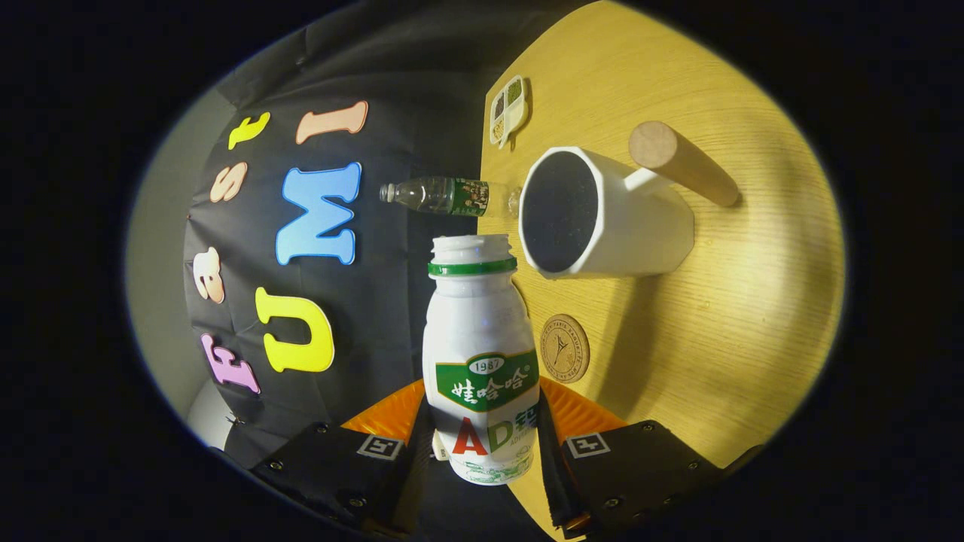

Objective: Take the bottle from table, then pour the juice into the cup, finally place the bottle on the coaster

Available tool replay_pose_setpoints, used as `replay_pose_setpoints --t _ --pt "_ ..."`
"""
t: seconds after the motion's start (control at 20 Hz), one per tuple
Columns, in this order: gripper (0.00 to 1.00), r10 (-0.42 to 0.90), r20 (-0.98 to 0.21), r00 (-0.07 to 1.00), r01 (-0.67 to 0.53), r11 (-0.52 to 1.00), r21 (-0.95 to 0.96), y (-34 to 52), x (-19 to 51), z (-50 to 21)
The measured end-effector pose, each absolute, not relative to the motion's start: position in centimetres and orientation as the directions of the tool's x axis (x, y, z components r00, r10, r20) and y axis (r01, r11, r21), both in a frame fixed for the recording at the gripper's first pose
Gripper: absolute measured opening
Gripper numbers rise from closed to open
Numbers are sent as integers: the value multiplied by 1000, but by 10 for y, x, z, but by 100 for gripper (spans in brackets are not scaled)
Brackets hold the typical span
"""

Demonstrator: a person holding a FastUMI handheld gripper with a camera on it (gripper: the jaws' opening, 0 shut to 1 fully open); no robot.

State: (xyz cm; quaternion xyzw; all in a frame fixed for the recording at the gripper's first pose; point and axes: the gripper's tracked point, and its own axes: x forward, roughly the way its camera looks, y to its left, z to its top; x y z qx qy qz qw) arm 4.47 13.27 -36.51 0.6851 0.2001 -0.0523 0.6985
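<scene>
My gripper point(482, 425) is shut on a white juice bottle point(482, 339) with a green neck ring and a green label, its orange fingers point(388, 414) pressing on both sides of the lower body. The bottle has no cap and lies tipped on its side relative to the table. Its open mouth is close beside the rim of the white cup point(610, 214), which has a dark inside and a wooden handle point(681, 162). No stream of juice shows. A round brown coaster point(565, 348) lies on the wooden table point(738, 316) just beside the bottle's body, nearer to me than the cup.
Beyond the cup, a clear plastic bottle point(444, 196) with a green label stands at the table's far edge. A small white divided dish point(508, 109) sits further along that edge. The table ends at the black cloth wall behind the held bottle.
</scene>
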Motion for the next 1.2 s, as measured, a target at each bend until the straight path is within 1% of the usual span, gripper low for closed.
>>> replay_pose_setpoints --t 0.45,1.2 --pt "64 203 -337 919 349 -23 937 132 48 -355" --pt "64 203 -332 921 358 -106 928 131 51 -349"
